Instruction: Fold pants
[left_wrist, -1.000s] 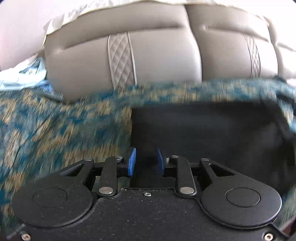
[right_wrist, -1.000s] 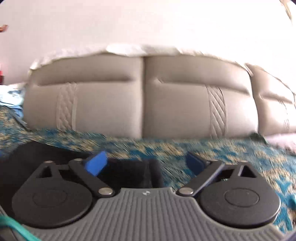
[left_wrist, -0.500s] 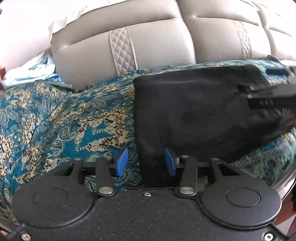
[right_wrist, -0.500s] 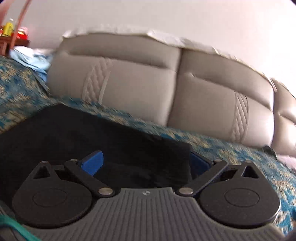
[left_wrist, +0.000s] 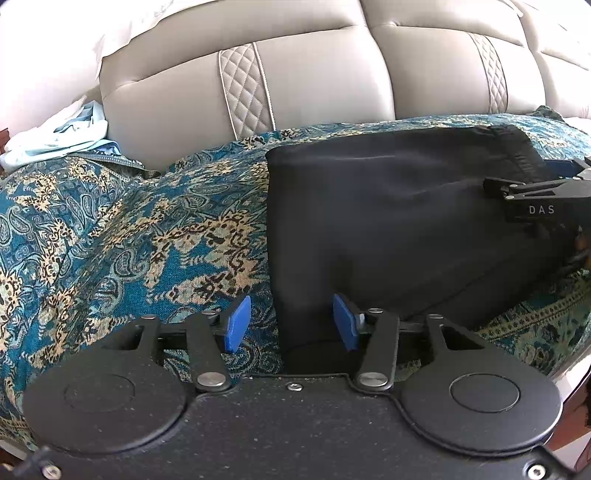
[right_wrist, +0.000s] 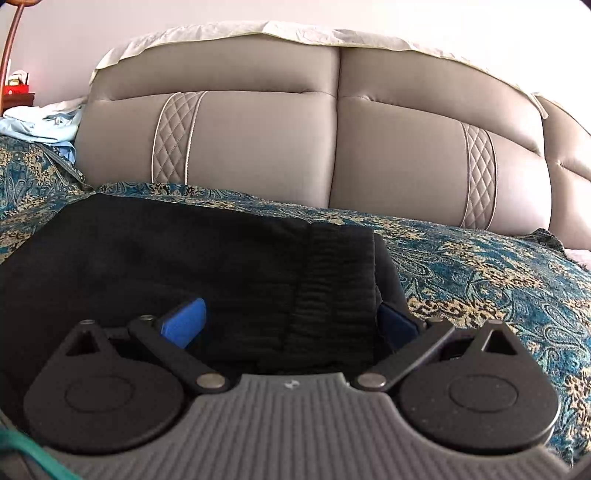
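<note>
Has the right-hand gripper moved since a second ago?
Yes. The right gripper has come down over the black pants; the sofa backrest sits higher in its view now.

- The bed (left_wrist: 110, 229) carries everything, spread with a teal cover patterned in tan and black paisley; the cover lies rumpled on the left side and flatter toward the right.
- A padded grey headboard (right_wrist: 258, 140) with quilted diamond strips stands along the far edge of the bed.
- Black pants (left_wrist: 388, 221), folded into a thick rectangle, lie flat on the cover, near the headboard but apart from it. In the right wrist view, their ribbed waistband (right_wrist: 332, 280) faces the near side.
- A heap of pale blue cloth (left_wrist: 62, 136) lies at the far left corner, beside the headboard's end.
</note>
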